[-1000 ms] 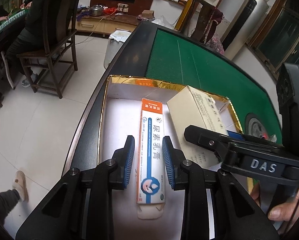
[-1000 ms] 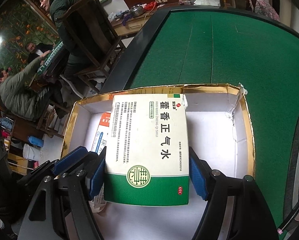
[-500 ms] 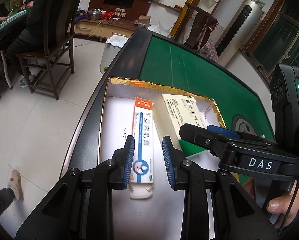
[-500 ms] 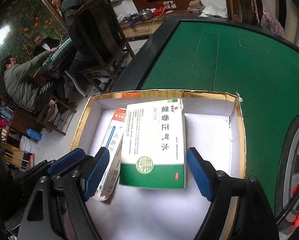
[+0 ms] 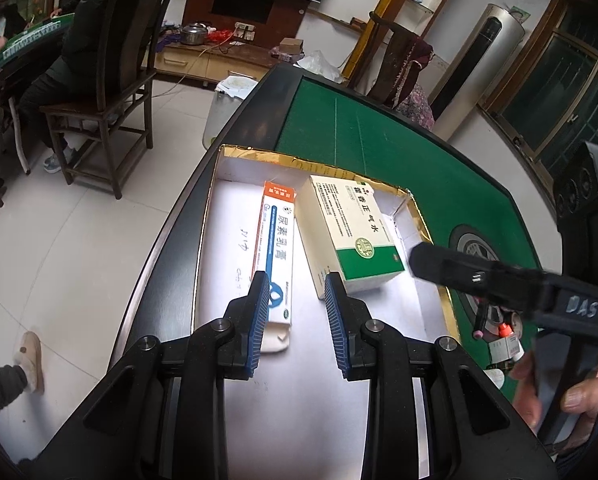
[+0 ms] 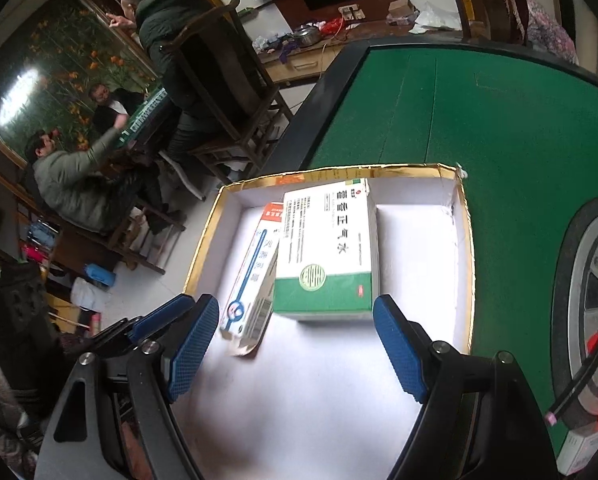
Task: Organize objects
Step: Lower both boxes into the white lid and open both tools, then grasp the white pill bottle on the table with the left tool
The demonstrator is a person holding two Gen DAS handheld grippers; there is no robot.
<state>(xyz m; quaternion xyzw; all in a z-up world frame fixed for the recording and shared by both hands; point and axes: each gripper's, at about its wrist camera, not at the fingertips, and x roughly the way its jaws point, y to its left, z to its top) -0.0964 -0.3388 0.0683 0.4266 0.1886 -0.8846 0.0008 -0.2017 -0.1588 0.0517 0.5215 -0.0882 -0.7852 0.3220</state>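
A white tray with a gold rim (image 5: 419, 216) sits at the left edge of the green table. In it lie a long orange-and-white ointment box (image 5: 277, 240) and, touching its right side, a larger green-and-white medicine box (image 5: 355, 232). My left gripper (image 5: 296, 280) hovers above the near end of the ointment box, jaws a little apart with nothing between them. The right gripper (image 6: 297, 304) is open wide, just short of the medicine box (image 6: 327, 248) and clear of it. The ointment box (image 6: 255, 272) leans against that box's left side.
Green felt (image 5: 379, 140) stretches beyond and to the right of the tray, with a round hub (image 6: 595, 300) in it. A small red-capped bottle (image 5: 507, 340) stands by the hub. Left of the table's dark rim is tiled floor, a wooden chair (image 5: 111, 92) and seated people.
The right gripper let go of the green-and-white box, which now lies in the tray. Both grippers drew back and up from the tray; the boxes stayed put.
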